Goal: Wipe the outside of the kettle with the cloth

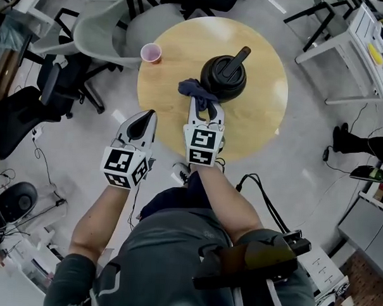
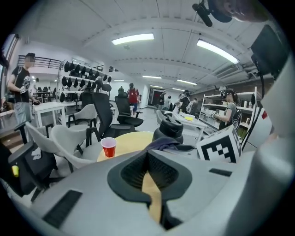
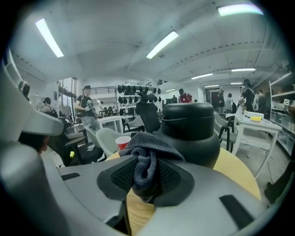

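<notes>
- Wood-topped round table (image 1: 256, 123) fills the middle of my head view, with grey floor around it.
- Pale grey chair (image 1: 111, 28) is tucked in at the table's far left edge.
- Black kettle (image 1: 223, 79) stands upright near the table's centre, its handle sticking up and to the right. In the right gripper view the kettle (image 3: 196, 133) sits straight ahead, just behind the jaws.
- My right forearm reaches forward over the near table edge. The right gripper (image 1: 204, 105) tips gently downward and points at the kettle's near left side. Its jaws are clamped on the cloth, seen plainly in its own view (image 3: 146, 161).
- My left forearm angles forward beside it. The left gripper (image 1: 146, 117) hangs just off the table's near left rim, over the floor, also tipped slightly down. Its jaws (image 2: 148, 153) are pressed together with nothing between them.
- Dark blue cloth (image 1: 193, 88) bunches out of the right jaws against the kettle's side, folds spilling over the pads (image 3: 148, 150).
- 1 red cup (image 1: 151, 53) stands at the far left rim, well apart from the kettle.
- Each gripper's cube carries black-and-white square marker patterns; no legible lettering.
</notes>
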A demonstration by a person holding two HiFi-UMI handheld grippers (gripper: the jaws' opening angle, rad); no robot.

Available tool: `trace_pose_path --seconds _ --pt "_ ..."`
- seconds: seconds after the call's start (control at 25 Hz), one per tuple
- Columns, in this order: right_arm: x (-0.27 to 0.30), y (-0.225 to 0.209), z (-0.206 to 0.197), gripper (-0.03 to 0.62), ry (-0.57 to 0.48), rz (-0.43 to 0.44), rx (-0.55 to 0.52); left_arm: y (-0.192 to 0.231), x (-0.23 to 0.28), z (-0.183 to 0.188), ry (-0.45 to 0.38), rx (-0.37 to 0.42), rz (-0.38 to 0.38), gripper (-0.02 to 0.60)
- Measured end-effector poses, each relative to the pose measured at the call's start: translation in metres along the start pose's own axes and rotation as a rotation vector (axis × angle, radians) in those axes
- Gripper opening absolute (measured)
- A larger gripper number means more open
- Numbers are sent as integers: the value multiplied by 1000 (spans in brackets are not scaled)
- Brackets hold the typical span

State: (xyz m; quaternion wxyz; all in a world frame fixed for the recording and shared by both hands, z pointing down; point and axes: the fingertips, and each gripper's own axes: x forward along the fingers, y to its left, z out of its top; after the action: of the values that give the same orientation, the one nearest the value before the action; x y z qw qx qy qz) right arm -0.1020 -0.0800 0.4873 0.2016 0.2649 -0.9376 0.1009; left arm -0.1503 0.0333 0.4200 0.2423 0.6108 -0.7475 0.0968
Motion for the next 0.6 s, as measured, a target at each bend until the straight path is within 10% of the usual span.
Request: trace_pose_path --seconds 0.6 --pt "37 -14 -80 115 131 -88 28 6 42 24 26 107 -107 8"
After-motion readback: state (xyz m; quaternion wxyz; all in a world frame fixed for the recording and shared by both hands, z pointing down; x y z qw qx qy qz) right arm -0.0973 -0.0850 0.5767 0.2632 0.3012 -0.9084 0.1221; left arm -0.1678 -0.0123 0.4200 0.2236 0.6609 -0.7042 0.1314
